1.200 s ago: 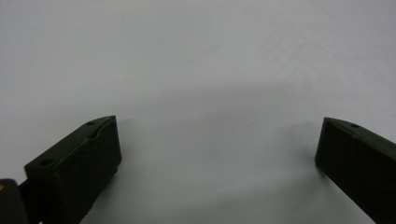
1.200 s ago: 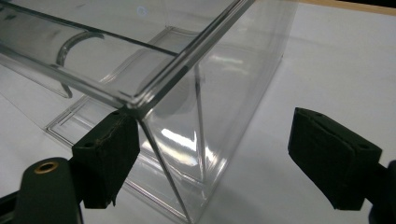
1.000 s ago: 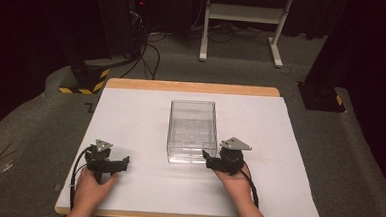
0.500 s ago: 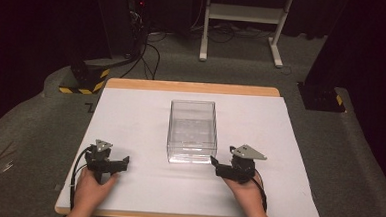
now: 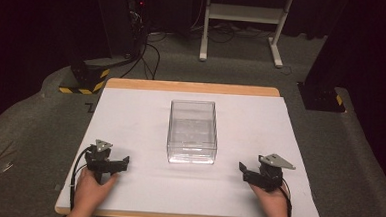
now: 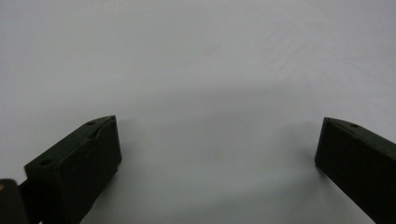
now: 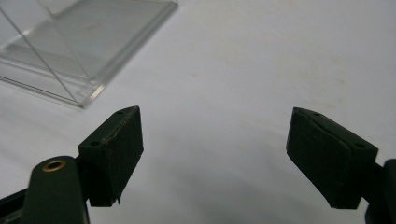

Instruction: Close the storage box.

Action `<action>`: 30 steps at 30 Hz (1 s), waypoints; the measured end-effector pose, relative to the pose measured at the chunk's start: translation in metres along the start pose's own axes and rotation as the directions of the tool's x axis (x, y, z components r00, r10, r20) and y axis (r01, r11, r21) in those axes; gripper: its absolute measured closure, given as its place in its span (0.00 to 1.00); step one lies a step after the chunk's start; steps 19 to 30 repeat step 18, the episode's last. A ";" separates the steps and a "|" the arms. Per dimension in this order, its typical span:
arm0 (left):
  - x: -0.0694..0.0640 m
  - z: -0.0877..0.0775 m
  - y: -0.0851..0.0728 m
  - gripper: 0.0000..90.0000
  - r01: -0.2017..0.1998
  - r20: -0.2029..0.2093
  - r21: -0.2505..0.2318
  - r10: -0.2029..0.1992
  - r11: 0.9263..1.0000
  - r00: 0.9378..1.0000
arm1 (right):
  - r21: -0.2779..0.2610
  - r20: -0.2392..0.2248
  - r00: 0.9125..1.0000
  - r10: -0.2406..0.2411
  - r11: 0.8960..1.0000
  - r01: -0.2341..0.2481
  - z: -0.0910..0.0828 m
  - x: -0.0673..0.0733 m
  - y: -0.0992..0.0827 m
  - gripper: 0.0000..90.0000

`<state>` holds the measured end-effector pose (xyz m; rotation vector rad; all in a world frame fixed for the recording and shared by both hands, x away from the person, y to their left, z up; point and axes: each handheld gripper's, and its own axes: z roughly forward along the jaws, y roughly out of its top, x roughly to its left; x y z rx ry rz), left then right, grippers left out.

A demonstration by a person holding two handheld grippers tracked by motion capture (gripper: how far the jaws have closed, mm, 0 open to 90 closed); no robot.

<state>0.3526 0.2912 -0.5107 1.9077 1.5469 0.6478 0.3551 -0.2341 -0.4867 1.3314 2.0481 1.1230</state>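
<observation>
A clear plastic box (image 5: 192, 132) stands empty in the middle of the white table cover (image 5: 250, 116). My left gripper (image 5: 113, 163) rests near the front left of the table, well left of the box, and its jaws stand wide apart over bare white surface (image 6: 217, 149). My right gripper (image 5: 250, 172) sits near the front right, apart from the box. Its jaws are spread with nothing between them, and a corner of the clear box (image 7: 88, 46) shows at the upper left of the right gripper view.
The wooden table edge (image 5: 192, 87) runs along the back. Beyond it are dark floor, cables (image 5: 149, 51), a white metal stand (image 5: 243, 21) and black-and-yellow striped bases (image 5: 82, 77). White surface lies open on both sides of the box.
My right gripper has drawn away from the box's front right corner, moving right and toward the table's front edge. The left gripper has stayed put.
</observation>
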 end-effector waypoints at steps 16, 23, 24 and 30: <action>0.000 0.000 0.000 0.01 -0.001 0.000 -0.001 0.001 1.000 1.000 | 0.061 0.087 0.991 -0.099 0.994 0.094 -0.002 -0.006 -0.018 0.26; 0.000 0.000 0.000 0.01 -0.001 -0.001 -0.001 0.001 1.000 1.000 | 0.055 0.081 0.994 -0.074 0.996 0.069 -0.002 -0.009 -0.018 0.27; 0.000 0.000 0.000 0.01 -0.001 -0.001 -0.001 0.001 1.000 1.000 | 0.055 0.081 0.994 -0.074 0.996 0.069 -0.002 -0.009 -0.018 0.27; 0.000 0.000 0.000 0.01 -0.001 -0.001 -0.001 0.001 1.000 1.000 | 0.055 0.081 0.994 -0.074 0.996 0.069 -0.002 -0.009 -0.018 0.27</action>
